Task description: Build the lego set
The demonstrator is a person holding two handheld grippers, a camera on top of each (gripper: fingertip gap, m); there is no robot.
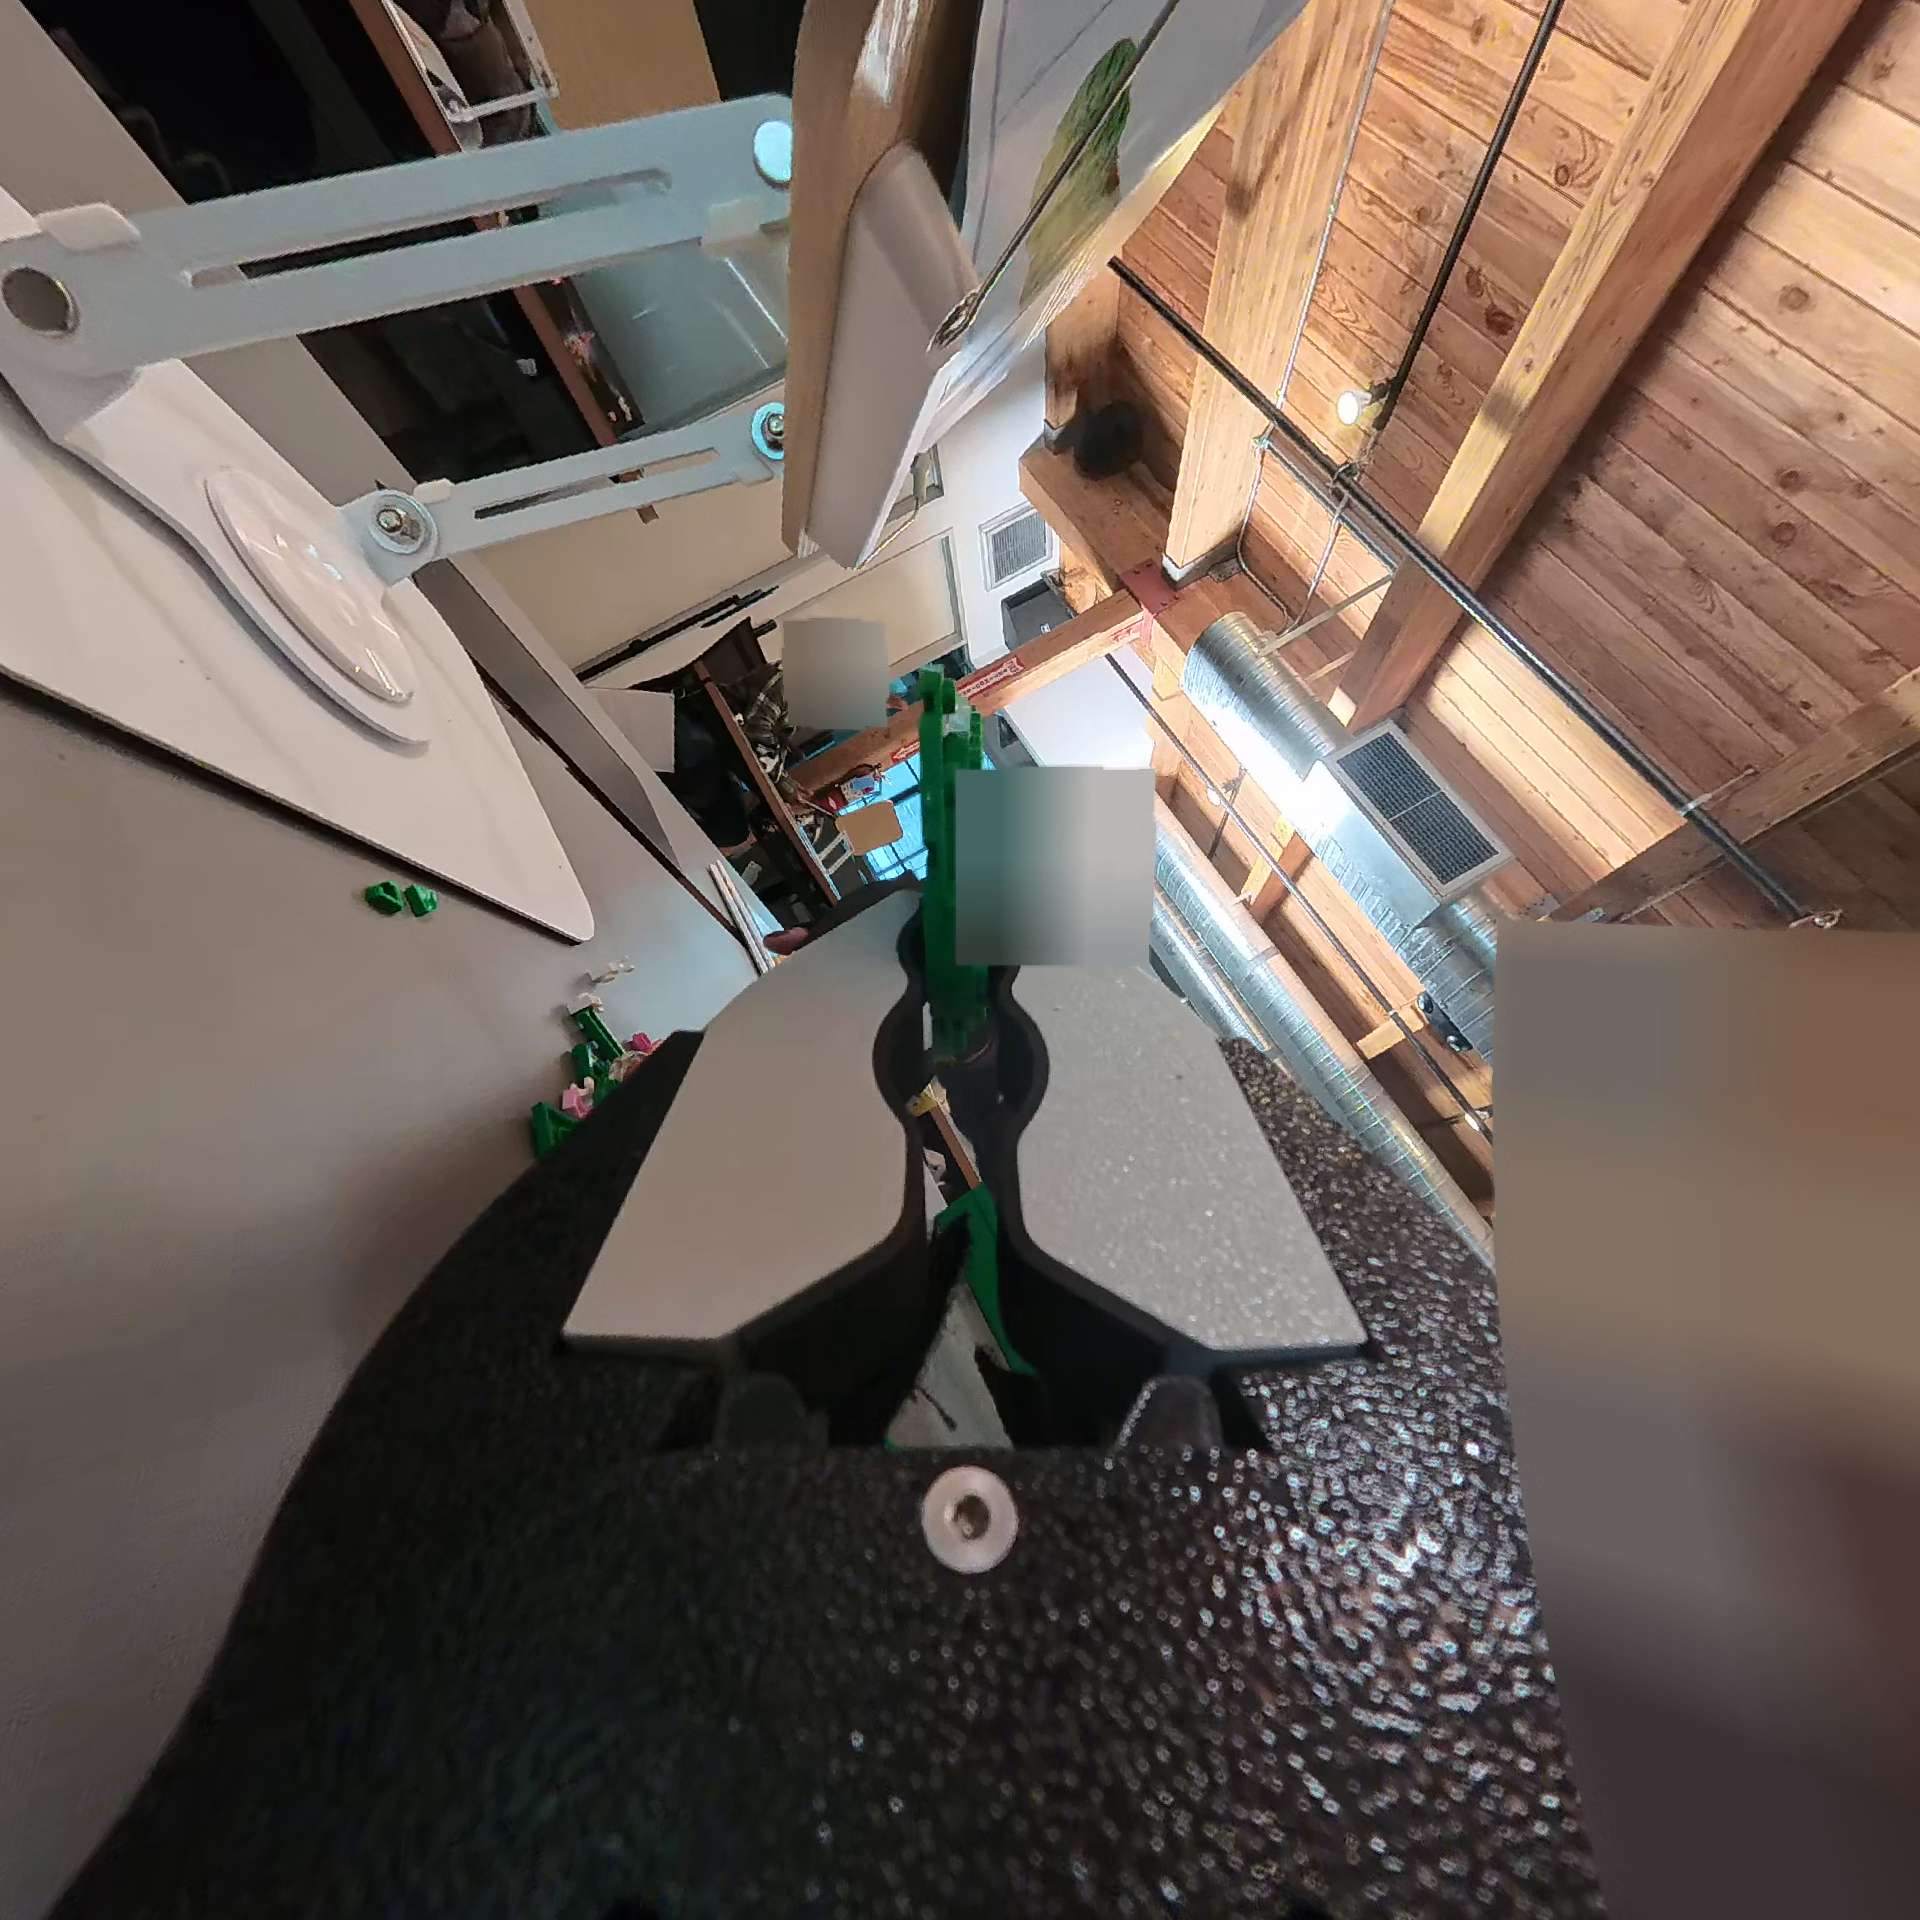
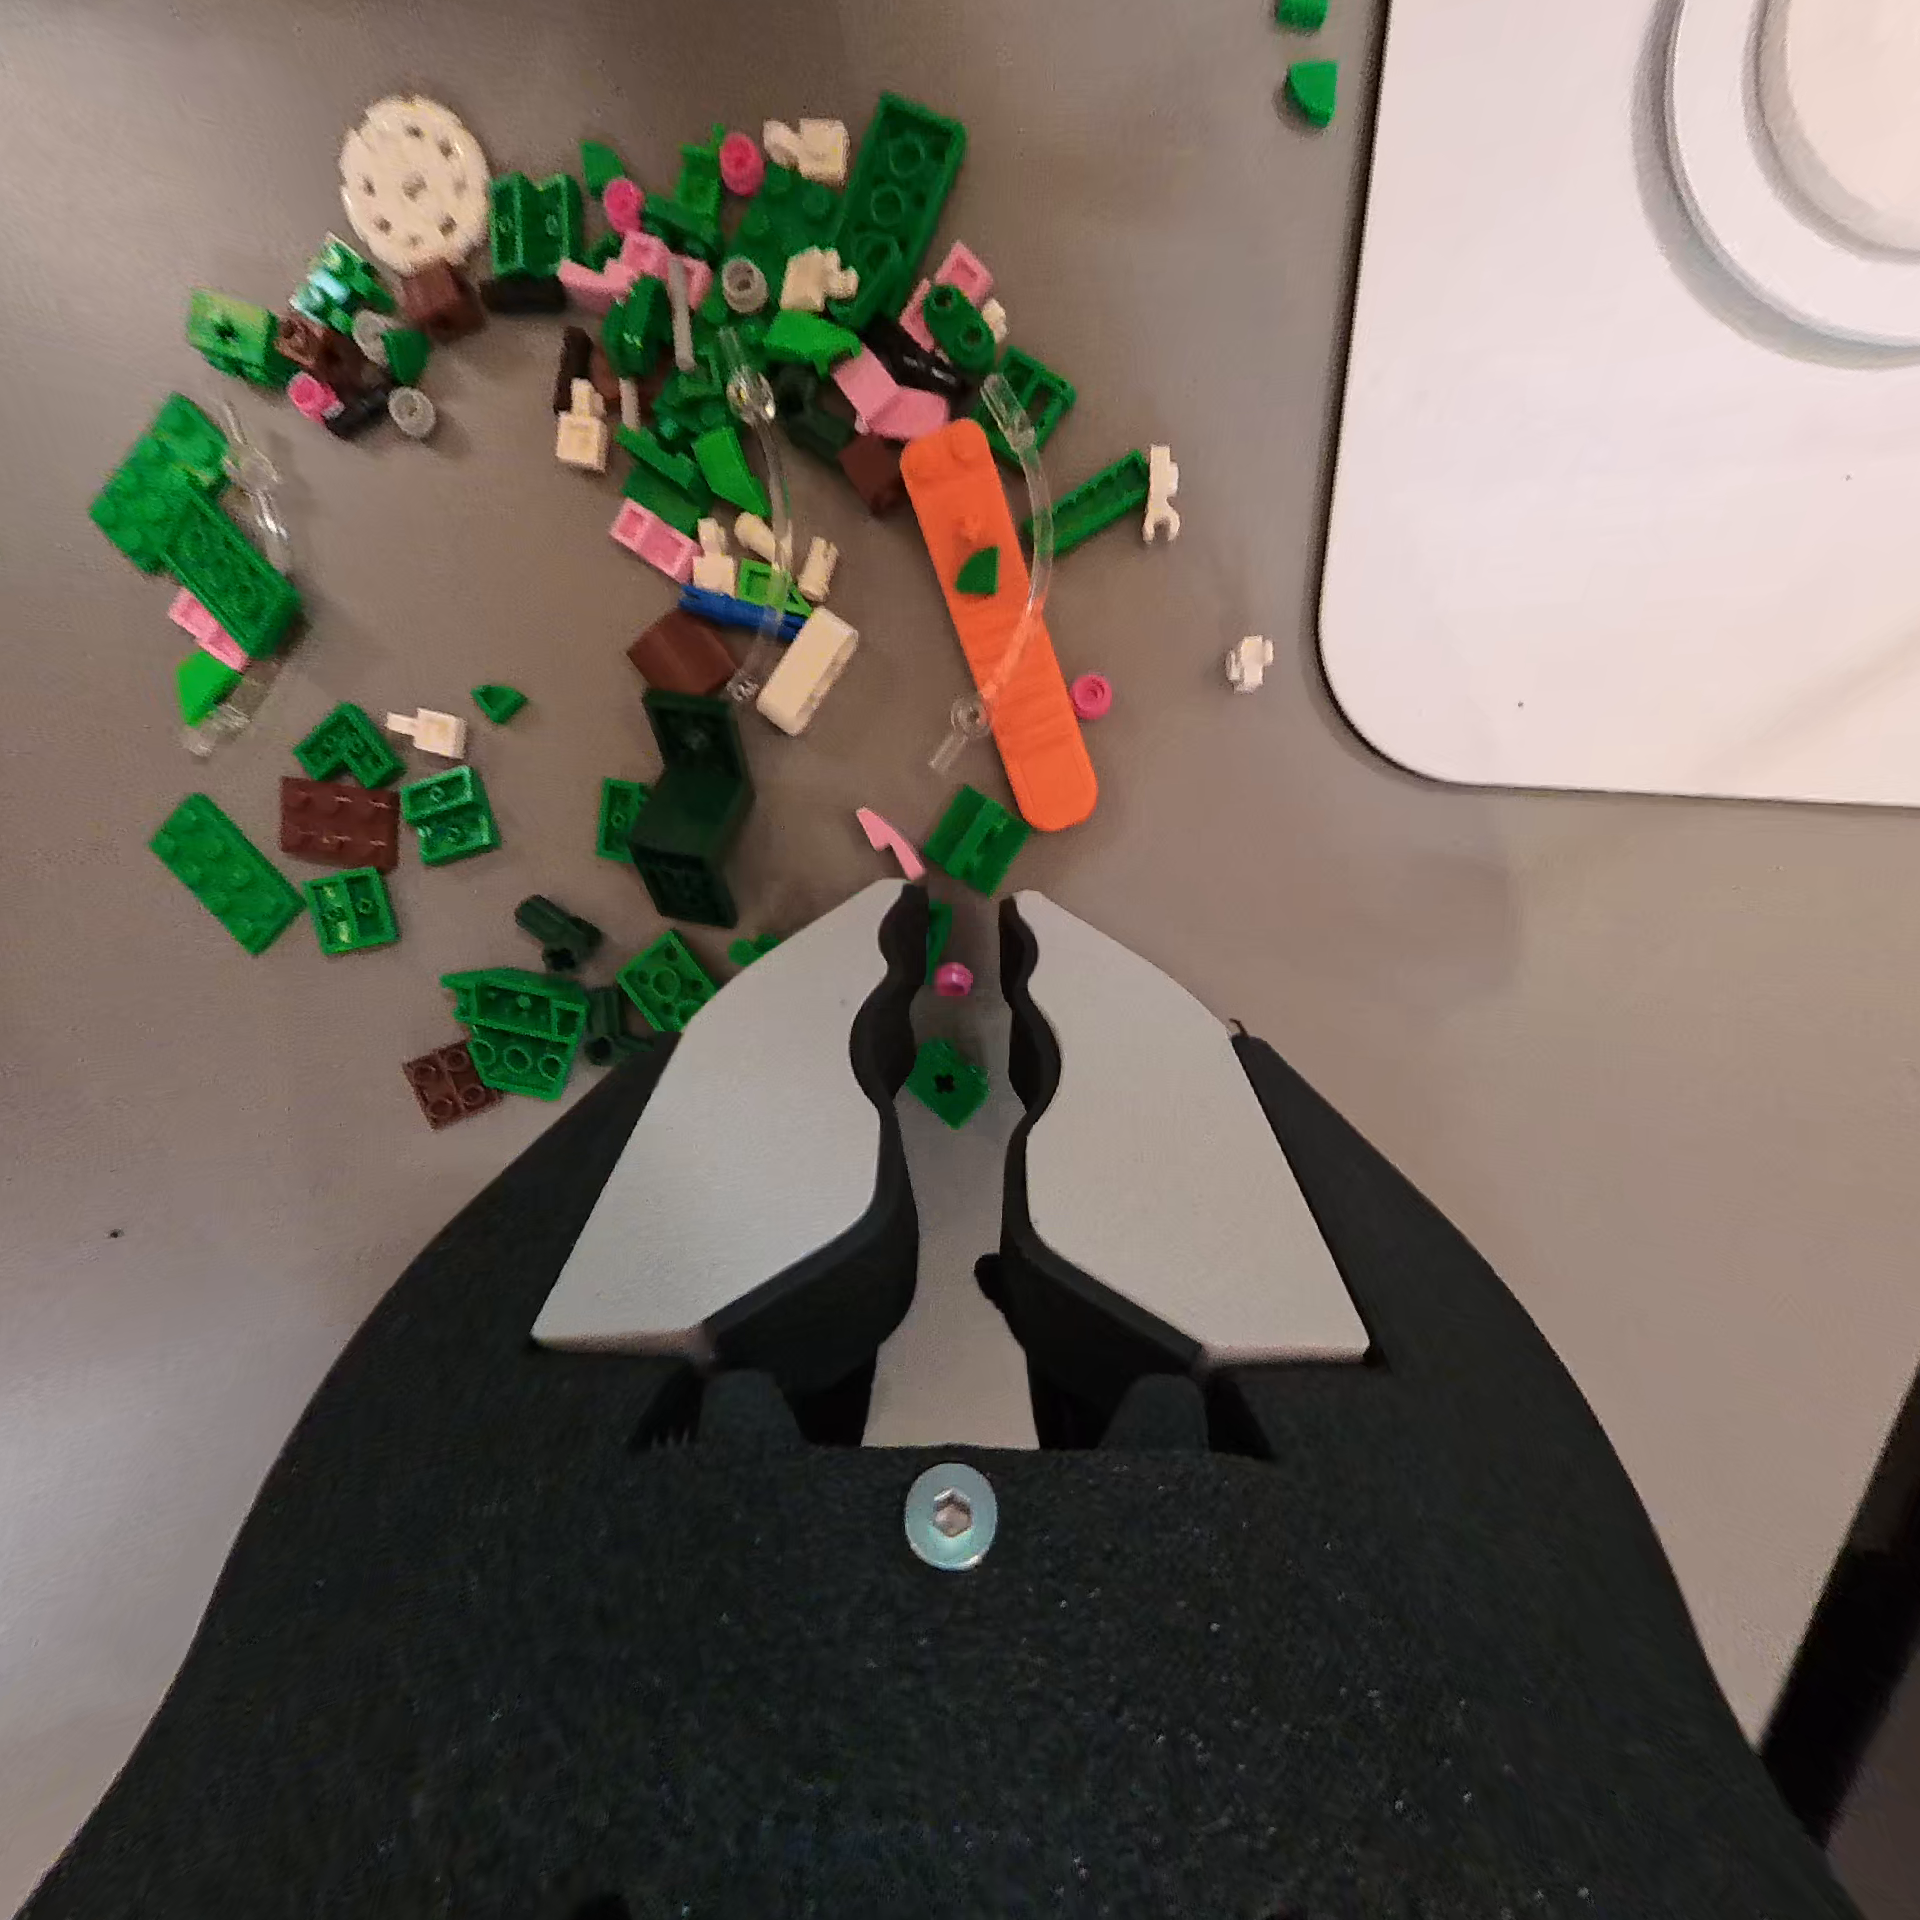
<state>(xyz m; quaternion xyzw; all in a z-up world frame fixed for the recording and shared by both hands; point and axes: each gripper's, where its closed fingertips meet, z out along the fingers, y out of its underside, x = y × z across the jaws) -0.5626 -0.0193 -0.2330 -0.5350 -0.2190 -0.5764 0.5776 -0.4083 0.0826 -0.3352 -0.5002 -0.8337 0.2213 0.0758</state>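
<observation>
While both wrist views look along their own fingers, near things first: the right gripper (image 2: 961, 909) hangs over the grey desk (image 2: 1351, 1039), tips a little apart, nothing clamped. Between its fingers on the desk lie a small green square piece (image 2: 947, 1081) and, further toward the tips, a tiny pink round stud (image 2: 952, 979). Just past the tips sit a pink slope piece (image 2: 891, 840) and a green bracket brick (image 2: 975, 840). An orange brick separator (image 2: 997, 623) lies slanted beyond that, with a small green piece on top and a clear curved strip crossing it. Beyond and left spreads the loose lego pile (image 2: 665, 416): mostly green plates, some pink, brown, cream bits, a dark green block (image 2: 691, 821), a cream round plate (image 2: 414, 185) at the far edge. A white mat (image 2: 1558, 520) covers the desk to the right.

Left gripper (image 1: 961, 997) is raised and tilted, closed on a thin green lego assembly (image 1: 940, 831) that sticks out past the fingertips, edge-on; part of it shows low between the fingers too. Off to the left on the desk (image 1: 208, 1039): scattered green and pink pieces (image 1: 587, 1081), two small green pieces (image 1: 400, 899) by the white mat (image 1: 312, 748). Far behind: a white stand arm (image 1: 416, 239), wood ceiling beams (image 1: 1558, 312).
</observation>
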